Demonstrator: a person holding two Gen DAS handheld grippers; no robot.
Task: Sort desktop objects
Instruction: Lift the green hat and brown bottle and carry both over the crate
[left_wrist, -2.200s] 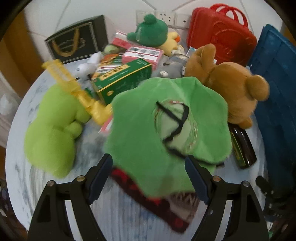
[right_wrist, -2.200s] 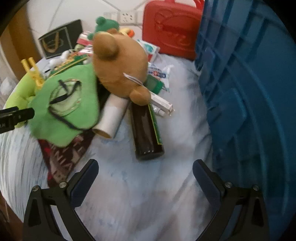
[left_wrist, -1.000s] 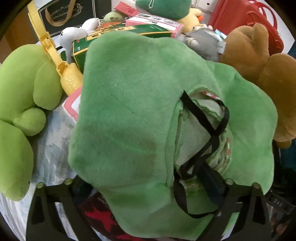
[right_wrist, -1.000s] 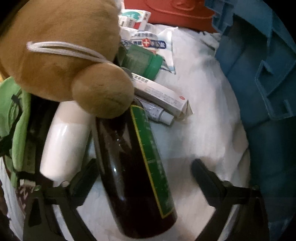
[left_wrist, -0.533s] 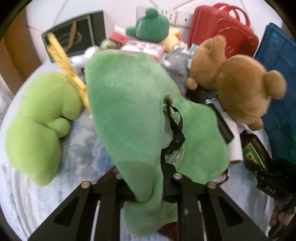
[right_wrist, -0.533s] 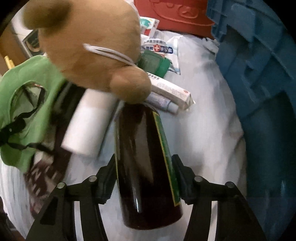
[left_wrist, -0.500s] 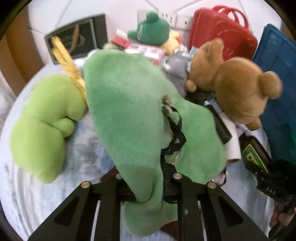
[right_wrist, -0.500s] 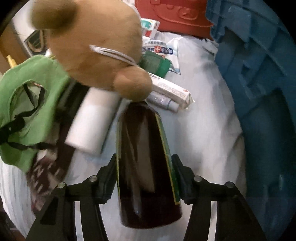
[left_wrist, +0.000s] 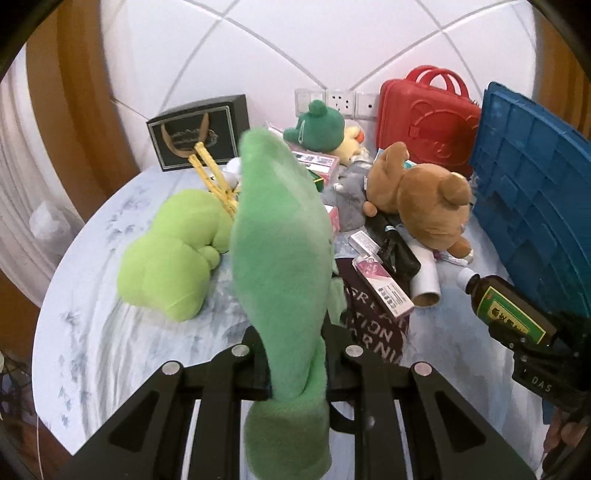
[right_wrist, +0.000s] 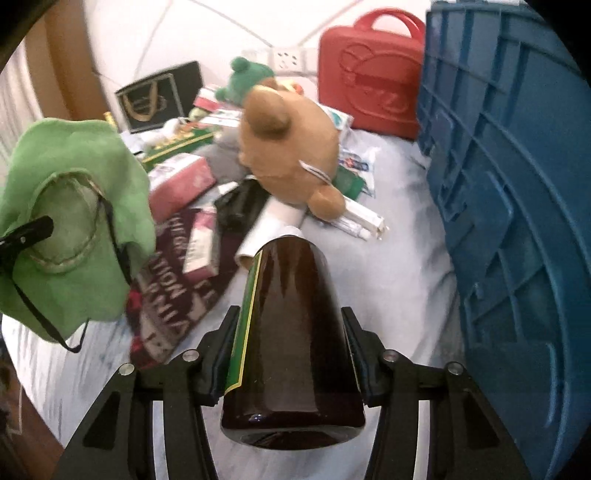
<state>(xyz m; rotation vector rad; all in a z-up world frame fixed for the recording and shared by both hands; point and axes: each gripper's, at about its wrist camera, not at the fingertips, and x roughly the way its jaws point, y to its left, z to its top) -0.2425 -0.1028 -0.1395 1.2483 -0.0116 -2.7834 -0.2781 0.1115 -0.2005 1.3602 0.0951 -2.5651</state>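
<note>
My left gripper (left_wrist: 295, 354) is shut on a green plush cloth with black straps (left_wrist: 280, 240), which hangs clear of the table; the right wrist view shows this cloth (right_wrist: 74, 206) at the left. My right gripper (right_wrist: 290, 321) holds a dark brown bottle with a green label (right_wrist: 295, 288) by its lower body. Its jaws are still closing, with the pads pressed on both sides of the bottle. The bottle (left_wrist: 509, 314) is lifted, its white cap pointing away from me.
A blue crate (right_wrist: 517, 184) stands on edge at the right and a red case (left_wrist: 428, 110) at the back. On the table (left_wrist: 110, 350) lie a brown teddy bear (left_wrist: 421, 206), a lime plush (left_wrist: 173, 254), a dark printed cloth (left_wrist: 373, 325), a white roll (left_wrist: 424, 277) and several boxes.
Both grippers shut on their objects and rose: the left lifted the green cloth off the dark printed cloth, and the right lifted the brown bottle away from the teddy bear.
</note>
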